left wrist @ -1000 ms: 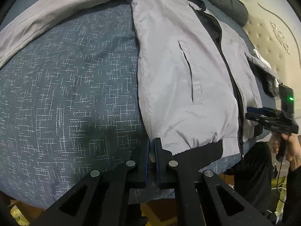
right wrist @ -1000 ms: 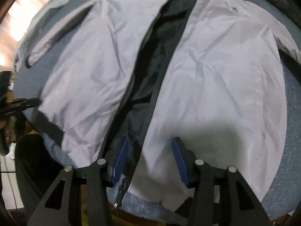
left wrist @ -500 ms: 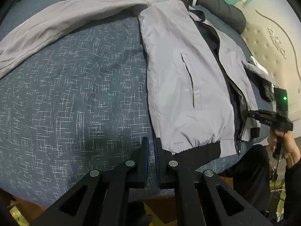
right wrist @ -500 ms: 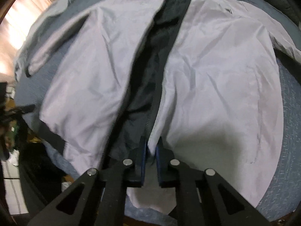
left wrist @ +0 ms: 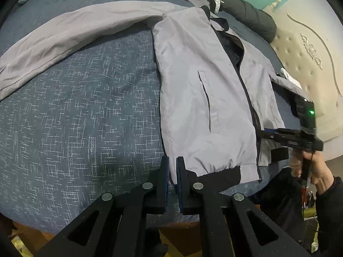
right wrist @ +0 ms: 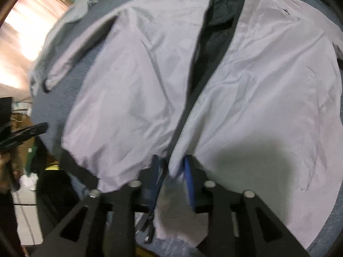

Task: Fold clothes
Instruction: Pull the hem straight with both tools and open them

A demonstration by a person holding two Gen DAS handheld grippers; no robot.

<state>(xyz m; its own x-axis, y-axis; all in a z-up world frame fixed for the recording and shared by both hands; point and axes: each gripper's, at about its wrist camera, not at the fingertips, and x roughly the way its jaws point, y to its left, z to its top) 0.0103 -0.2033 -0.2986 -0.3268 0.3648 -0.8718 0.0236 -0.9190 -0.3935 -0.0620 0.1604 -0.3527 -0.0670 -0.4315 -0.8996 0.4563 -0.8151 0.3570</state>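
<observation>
The left gripper (left wrist: 172,178) is clamped on the jacket (left wrist: 201,98) hem corner at the bed (left wrist: 85,107) near edge; the right gripper (right wrist: 171,184), jaws just reopening around the zipper edge, likely readjusts its hold for the fold

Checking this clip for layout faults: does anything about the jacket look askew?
Yes. The grey jacket lies unzipped, dark lining showing between its fronts, and one sleeve sprawls across the blue bedspread.
</observation>
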